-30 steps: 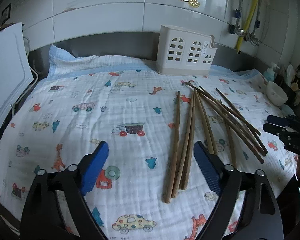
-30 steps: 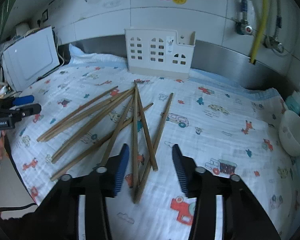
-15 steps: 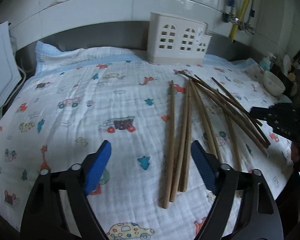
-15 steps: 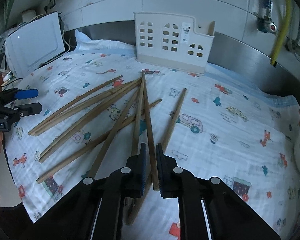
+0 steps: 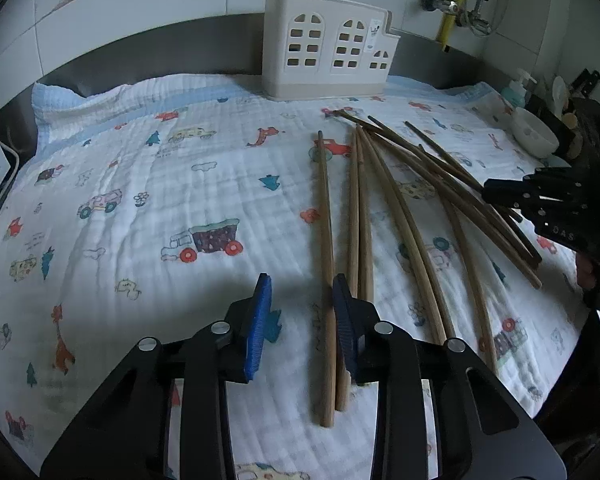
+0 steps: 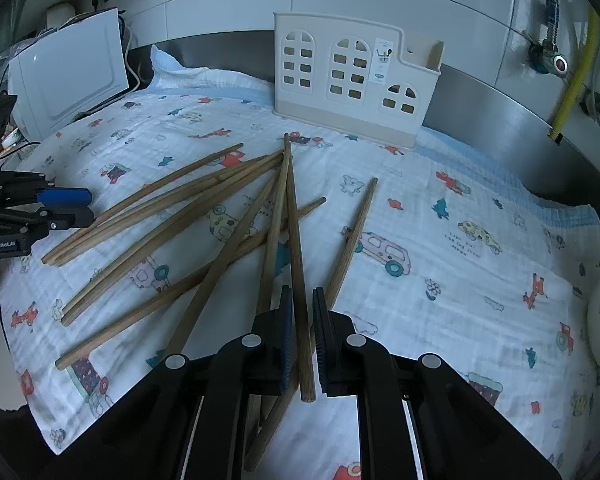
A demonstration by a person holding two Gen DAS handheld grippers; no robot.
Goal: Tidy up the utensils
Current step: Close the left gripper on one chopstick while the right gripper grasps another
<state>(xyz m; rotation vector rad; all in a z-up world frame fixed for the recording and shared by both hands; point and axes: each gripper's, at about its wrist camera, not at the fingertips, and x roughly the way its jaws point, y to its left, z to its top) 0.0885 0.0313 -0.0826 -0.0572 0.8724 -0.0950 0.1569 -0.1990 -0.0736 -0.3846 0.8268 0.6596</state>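
Several long wooden chopsticks (image 5: 404, 208) lie fanned out on a cartoon-print cloth (image 5: 140, 200); they also show in the right wrist view (image 6: 204, 208). A white house-shaped utensil holder (image 5: 324, 46) stands at the back wall, also in the right wrist view (image 6: 352, 80). My left gripper (image 5: 300, 304) is partly closed, its blue pads either side of the leftmost chopstick (image 5: 326, 248), with a gap left. My right gripper (image 6: 301, 320) is shut on one chopstick (image 6: 296, 240) near its thick end.
A white appliance (image 6: 68, 68) stands at the left. A white bowl (image 5: 534, 132) and bottles sit at the cloth's right edge. Pipes and a yellow hose (image 6: 576, 64) run down the tiled wall. The cloth's front edge hangs off the counter.
My left gripper has narrowed from wide open and moved right over the leftmost chopstick. My right gripper went from open to shut on a chopstick and moved closer in.
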